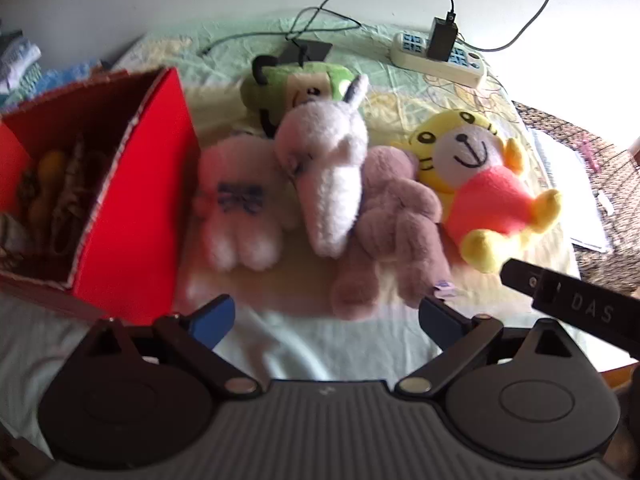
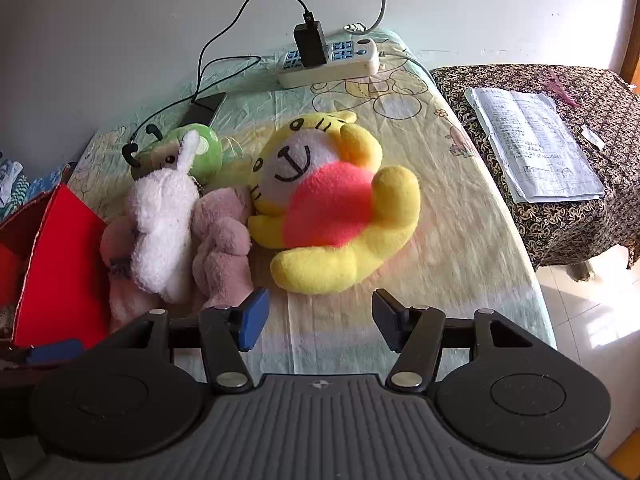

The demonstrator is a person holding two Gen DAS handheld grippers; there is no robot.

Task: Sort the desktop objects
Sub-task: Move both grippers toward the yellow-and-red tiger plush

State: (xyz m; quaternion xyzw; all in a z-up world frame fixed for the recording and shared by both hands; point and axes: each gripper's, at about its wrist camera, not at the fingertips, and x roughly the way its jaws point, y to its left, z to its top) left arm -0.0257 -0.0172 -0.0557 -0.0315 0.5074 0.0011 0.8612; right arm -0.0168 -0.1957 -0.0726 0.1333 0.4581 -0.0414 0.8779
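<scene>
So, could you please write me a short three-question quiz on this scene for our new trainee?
1. True or false: the right gripper is closed on the yellow tiger plush.
2. Which toy lies against the tiger plush's left side in the right wrist view? A) green plush B) mauve plush C) power strip
3. Fill in: the red box stands to the ____ of the plush toys in the left wrist view.

Key: 1 false, both it and the left gripper are open and empty; 2 B; 3 left.
</scene>
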